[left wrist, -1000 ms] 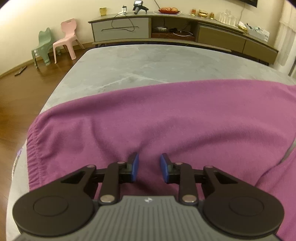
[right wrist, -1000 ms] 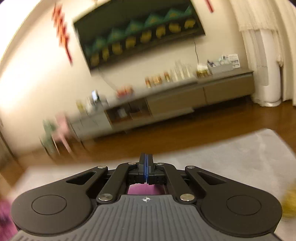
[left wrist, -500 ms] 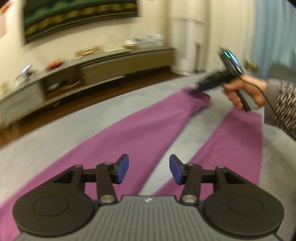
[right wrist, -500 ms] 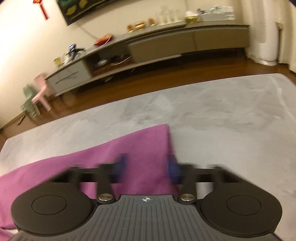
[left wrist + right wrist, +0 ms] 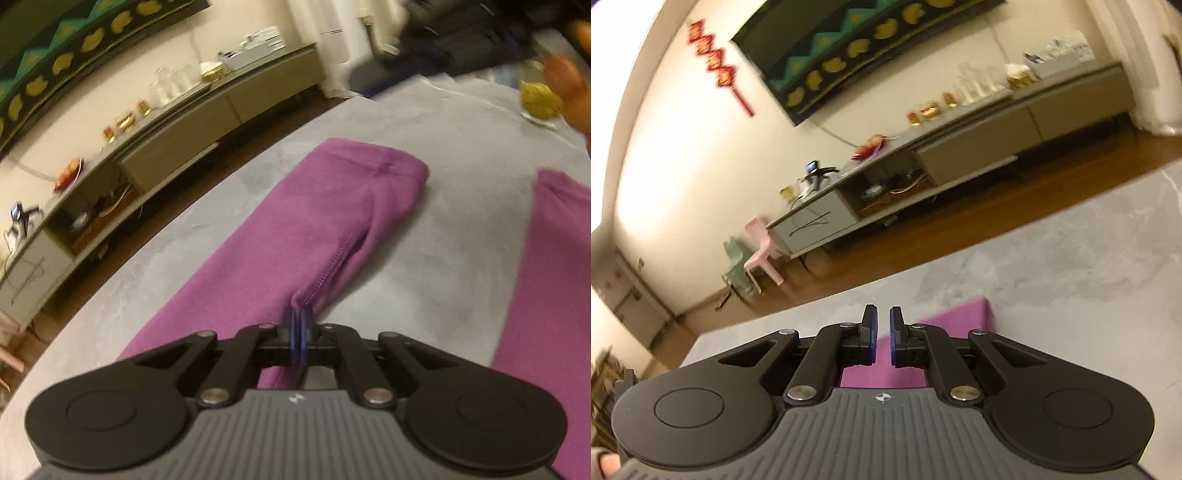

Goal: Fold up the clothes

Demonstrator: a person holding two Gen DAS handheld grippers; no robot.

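Purple trousers lie on a grey table. In the left wrist view one leg runs away to its cuff and the other leg lies at the right. My left gripper is shut on the inner seam of the first leg, pinching up a fold. In the right wrist view my right gripper is open by a narrow gap and holds nothing, tilted upward above a purple cuff end on the table.
A glass cup with yellow contents stands at the table's far right, near the blurred other gripper and hand. Beyond the table edge are wood floor, a long low cabinet and two small chairs.
My left gripper has closed on the trouser leg's seam; it was open half a second ago. My right gripper has narrowed its opening and tilted up toward the room.
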